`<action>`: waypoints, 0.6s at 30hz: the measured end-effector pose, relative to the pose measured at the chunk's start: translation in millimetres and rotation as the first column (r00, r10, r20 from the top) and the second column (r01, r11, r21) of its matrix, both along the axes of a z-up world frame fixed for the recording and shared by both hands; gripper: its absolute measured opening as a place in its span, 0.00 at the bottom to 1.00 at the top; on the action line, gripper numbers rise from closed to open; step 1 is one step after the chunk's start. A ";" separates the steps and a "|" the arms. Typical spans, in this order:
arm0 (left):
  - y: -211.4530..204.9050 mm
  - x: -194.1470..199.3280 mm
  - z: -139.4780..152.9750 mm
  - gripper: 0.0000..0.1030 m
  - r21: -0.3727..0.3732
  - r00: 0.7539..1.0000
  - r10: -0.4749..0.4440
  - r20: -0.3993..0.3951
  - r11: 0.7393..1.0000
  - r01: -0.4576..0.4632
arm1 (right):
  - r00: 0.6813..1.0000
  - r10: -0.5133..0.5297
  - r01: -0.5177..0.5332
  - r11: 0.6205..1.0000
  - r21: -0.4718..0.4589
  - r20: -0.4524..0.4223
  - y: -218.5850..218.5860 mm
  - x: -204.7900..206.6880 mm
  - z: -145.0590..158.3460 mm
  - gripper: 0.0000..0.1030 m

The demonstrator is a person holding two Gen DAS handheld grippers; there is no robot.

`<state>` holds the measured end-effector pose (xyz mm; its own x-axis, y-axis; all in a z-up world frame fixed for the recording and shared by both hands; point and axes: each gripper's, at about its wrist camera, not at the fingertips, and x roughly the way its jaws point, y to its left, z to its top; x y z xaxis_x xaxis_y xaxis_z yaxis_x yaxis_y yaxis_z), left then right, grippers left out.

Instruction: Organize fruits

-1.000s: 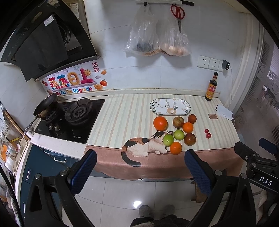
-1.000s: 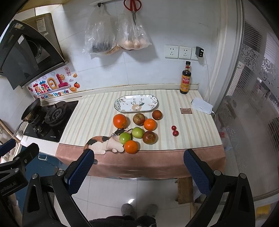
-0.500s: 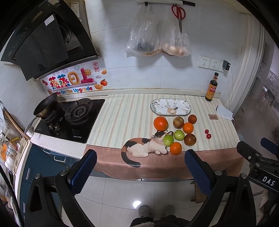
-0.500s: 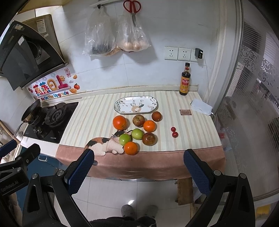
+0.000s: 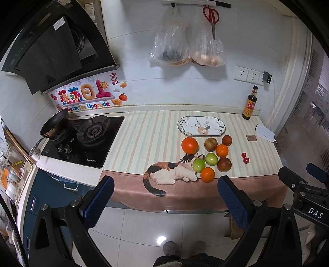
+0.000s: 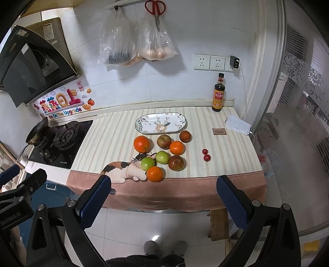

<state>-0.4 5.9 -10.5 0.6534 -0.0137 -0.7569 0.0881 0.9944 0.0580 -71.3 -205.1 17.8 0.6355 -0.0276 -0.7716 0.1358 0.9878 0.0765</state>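
Several fruits lie in a cluster on the striped counter cloth: a big orange (image 5: pixel 189 145) (image 6: pixel 141 143), two green apples (image 5: pixel 211 159) (image 6: pixel 162 157), red apples (image 6: pixel 163 141) and smaller oranges (image 6: pixel 154 174). Two cherry tomatoes (image 5: pixel 245 157) (image 6: pixel 206 155) lie to the right. An empty oval patterned plate (image 5: pixel 201 126) (image 6: pixel 160 123) sits behind the fruit. My left gripper (image 5: pixel 165 202) and right gripper (image 6: pixel 163 200) are both open and empty, held out over the floor in front of the counter, well short of the fruit.
A gas stove (image 5: pixel 84 139) with a frying pan (image 5: pixel 53 123) is at the left. A sauce bottle (image 6: pixel 218 94) stands at the back right near the wall. A small card (image 6: pixel 219 131) and white adapter (image 6: pixel 238 124) lie at the right. Bags and scissors (image 6: pixel 155 10) hang above.
Both grippers have drifted slightly, the scene shifting a little in view. Nothing on the counter has moved, and both grippers stay open.
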 end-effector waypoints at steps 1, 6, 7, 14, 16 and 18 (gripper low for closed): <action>0.2 0.1 0.1 1.00 -0.001 1.000 0.001 -0.001 1.000 -0.001 | 1.000 0.001 -0.001 1.000 0.000 -0.001 0.3 -0.2 -0.3 1.00; 0.2 -0.5 0.2 1.00 -0.003 1.000 0.004 0.001 1.000 -0.004 | 1.000 0.007 -0.007 1.000 -0.002 0.003 2.5 -2.9 3.2 1.00; 0.2 -0.1 0.3 1.00 -0.001 1.000 0.003 0.001 1.000 -0.003 | 1.000 0.007 -0.007 1.000 -0.002 0.003 2.4 -3.0 3.8 1.00; 1.2 0.2 0.9 1.00 -0.003 1.000 0.002 0.000 1.000 -0.002 | 1.000 0.010 -0.010 1.000 -0.004 0.007 2.8 -3.7 6.2 1.00; 1.4 0.3 1.0 1.00 -0.002 1.000 0.002 0.001 1.000 -0.002 | 1.000 0.012 -0.012 1.000 -0.003 0.006 3.9 -4.9 7.1 1.00; 1.6 0.4 1.1 1.00 -0.004 1.000 0.003 0.002 1.000 -0.003 | 1.000 0.015 -0.015 1.000 -0.004 0.004 4.6 -5.3 7.4 1.00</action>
